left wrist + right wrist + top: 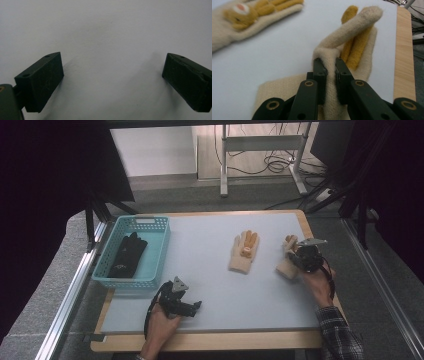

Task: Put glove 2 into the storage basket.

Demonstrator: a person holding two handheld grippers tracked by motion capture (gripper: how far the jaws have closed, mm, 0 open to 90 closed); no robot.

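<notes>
Cream knit, bunched into a fold, sits pinched between the jaws of the right gripper (331,68), which has clamped onto the near glove (352,52) at the right side of the grey table (210,285), beside its wooden edge, with its yellow fingers lying flat behind the raised fold. Its mate, the second cream glove (244,251), lies flat mid-table, well apart from the blue basket (112,270) at the left that holds a black glove (127,255). Near the front edge, the left gripper (112,72) rests low with its jaws spread wide and bare tabletop between them.

Far glove (249,17) blurred, cut at the frame's left edge — held glove's (352,47) cuff hidden.
</notes>
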